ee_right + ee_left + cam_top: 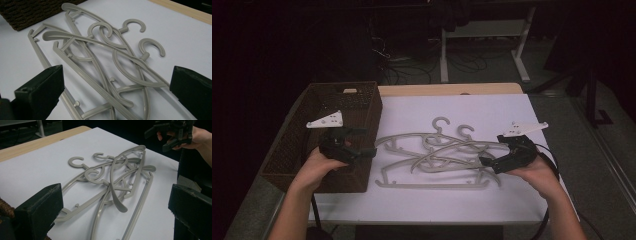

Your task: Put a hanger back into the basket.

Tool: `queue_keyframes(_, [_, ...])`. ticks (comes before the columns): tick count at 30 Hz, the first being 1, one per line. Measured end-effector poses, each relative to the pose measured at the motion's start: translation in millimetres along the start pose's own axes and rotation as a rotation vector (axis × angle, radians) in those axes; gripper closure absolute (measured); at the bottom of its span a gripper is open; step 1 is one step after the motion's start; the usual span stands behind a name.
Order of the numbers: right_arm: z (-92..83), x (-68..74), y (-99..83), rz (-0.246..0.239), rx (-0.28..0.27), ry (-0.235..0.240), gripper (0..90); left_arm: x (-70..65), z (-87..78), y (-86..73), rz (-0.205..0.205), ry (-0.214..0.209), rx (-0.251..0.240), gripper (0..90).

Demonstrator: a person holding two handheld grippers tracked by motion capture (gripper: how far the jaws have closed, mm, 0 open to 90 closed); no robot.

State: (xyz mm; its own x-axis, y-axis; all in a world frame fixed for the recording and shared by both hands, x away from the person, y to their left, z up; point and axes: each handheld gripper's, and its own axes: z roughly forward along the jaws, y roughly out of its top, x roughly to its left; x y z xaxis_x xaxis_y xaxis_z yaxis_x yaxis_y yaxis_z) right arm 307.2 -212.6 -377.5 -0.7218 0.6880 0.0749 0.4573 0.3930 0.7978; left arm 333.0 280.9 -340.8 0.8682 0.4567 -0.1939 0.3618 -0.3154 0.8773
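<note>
— While both claws hover off the bench, where do the hangers (437, 157) sit?
— Tangled in one grey pile on the white sheet (492, 112) mid-bench, just beside the wicker basket (362, 175). Long bars run left to right across the high view; the hooks point toward the far edge.
— How many?
— Three hooks show clearly in the right gripper view, so at least three hangers; the overlap hides any exact count.
— And the basket?
— One, dark brown, at the left edge. I cannot tell what lies inside, since the left hand covers part of it.
— The claws?
— Left claw (362, 142) stands wide above the basket's near corner, gripping nothing. Right claw (488, 162) is also wide and bare, just beside the pile's right end.
</note>
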Motion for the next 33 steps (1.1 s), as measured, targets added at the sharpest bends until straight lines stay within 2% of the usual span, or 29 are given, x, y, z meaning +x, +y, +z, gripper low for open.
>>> queue_keyframes(13, [-2.1,-1.2,-0.8,0.017,-0.007,-0.006,0.0,-6.8,12.2,6.7,0.006,-0.017,0.017,0.0])
queue_keyframes(23, [2.1,0.1,-10.8,0.015,0.021,0.005,0.0,-12.9,22.8,15.3,0.004,-0.043,0.005,0.0])
queue_keyframes(33, [3.6,-3.8,-24.5,0.028,0.015,0.014,0.0,-21.0,40.3,25.0,0.02,-0.078,0.01,0.0])
